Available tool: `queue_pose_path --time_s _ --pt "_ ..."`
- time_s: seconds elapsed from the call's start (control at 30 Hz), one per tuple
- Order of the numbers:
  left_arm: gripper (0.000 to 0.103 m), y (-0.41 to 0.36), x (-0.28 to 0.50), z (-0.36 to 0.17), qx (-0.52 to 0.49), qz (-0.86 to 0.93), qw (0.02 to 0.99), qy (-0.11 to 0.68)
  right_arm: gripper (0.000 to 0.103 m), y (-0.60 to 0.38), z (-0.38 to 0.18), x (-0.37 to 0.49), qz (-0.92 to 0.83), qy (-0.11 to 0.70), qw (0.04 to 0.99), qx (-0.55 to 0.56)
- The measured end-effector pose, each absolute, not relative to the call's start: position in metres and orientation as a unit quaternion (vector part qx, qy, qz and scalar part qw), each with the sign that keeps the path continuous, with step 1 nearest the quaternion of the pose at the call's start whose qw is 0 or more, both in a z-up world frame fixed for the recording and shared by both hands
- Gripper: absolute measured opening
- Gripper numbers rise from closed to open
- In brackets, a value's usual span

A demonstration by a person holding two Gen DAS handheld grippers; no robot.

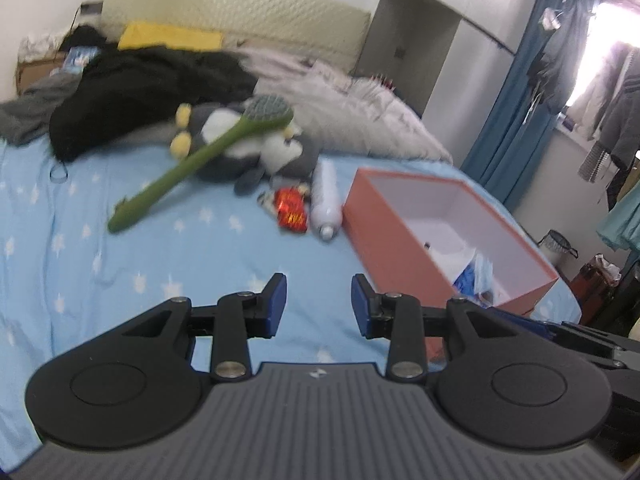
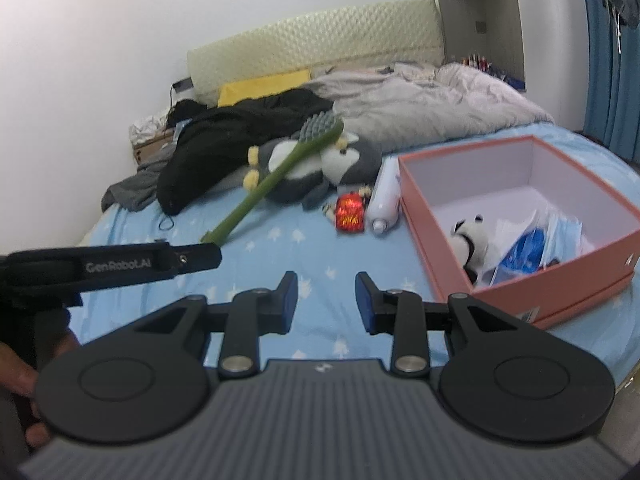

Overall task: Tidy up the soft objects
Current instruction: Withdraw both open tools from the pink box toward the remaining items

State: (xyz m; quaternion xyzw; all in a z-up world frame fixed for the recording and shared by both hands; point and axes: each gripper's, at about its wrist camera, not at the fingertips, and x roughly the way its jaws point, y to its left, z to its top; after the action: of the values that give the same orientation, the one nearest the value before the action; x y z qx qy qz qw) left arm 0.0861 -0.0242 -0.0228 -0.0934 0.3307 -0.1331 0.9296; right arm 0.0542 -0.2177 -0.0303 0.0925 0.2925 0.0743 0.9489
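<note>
- Both my grippers hover empty over the blue star-print sheet (image 1: 120,272): the left gripper (image 1: 319,304) and right gripper (image 2: 327,302) have their jaws apart, gripping nothing.
- The grey penguin plush (image 2: 320,168), likely my next soft item, lies left of the pink box (image 2: 560,280) with a green long-handled brush (image 2: 276,172) lying across it. Lifting the plush could fling the brush off the bed.
- A white bottle (image 2: 386,200) and red foil packet (image 2: 350,214) sit just beside the plush; a wide pinch may snag them.
- The box already holds 1 panda plush (image 2: 470,236) and blue packets; a careless drop could land on its rim.
</note>
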Motion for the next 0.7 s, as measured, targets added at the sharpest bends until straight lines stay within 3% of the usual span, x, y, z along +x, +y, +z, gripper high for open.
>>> queue_pose_path --time_s 0.7 --pt "0.041 -0.007 0.224 -0.093 -0.107 -0.082 0.912 0.388 0.035 -0.191 -0.093 0.163 0.09 0.342 0.933 0.07"
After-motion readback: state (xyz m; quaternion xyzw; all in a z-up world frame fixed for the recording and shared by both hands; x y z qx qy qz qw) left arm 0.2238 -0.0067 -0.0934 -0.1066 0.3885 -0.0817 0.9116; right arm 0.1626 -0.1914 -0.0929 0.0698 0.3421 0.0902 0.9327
